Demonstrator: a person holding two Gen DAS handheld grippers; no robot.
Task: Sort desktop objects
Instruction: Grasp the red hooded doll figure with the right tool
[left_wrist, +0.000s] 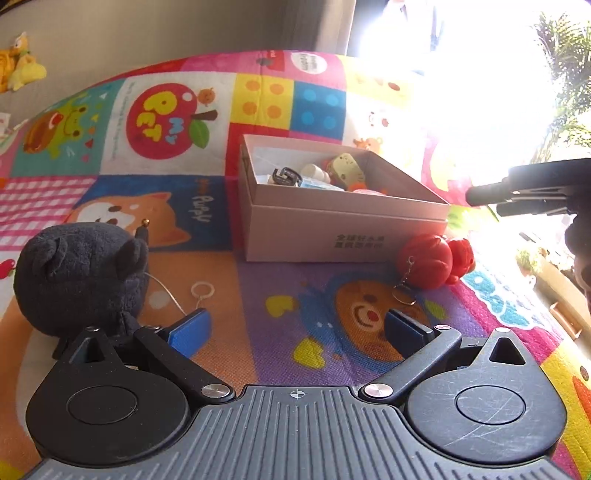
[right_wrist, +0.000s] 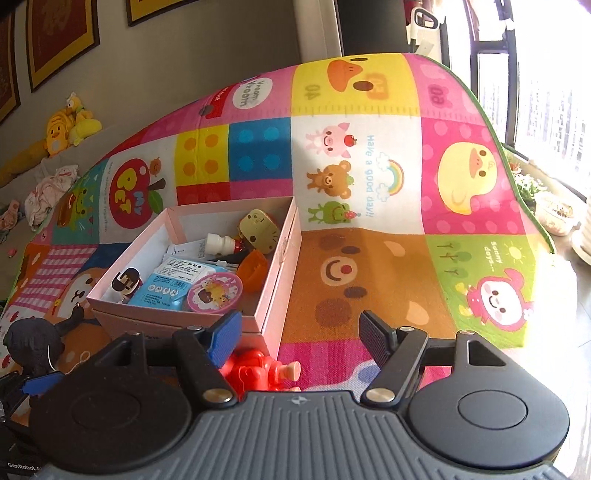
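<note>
A pink cardboard box (left_wrist: 343, 210) stands open on the play mat and holds several small things, among them a round pink tin (right_wrist: 214, 293), a blue packet (right_wrist: 173, 284) and an orange cup (right_wrist: 253, 269). A red toy (left_wrist: 432, 262) with a key ring lies against the box's near right corner. A black plush (left_wrist: 81, 277) sits to the left. My left gripper (left_wrist: 295, 325) is open over bare mat between plush and red toy. My right gripper (right_wrist: 299, 332) is open just above the red toy (right_wrist: 258, 373), which lies low beside its left finger, pads apart from it.
The colourful play mat (right_wrist: 369, 258) covers the surface; its green-trimmed edge falls away at the right toward plant pots (right_wrist: 554, 218) by the window. Yellow plush toys (right_wrist: 66, 125) and clothes lie on a sofa at the back left. Strong glare whitens the left view's upper right.
</note>
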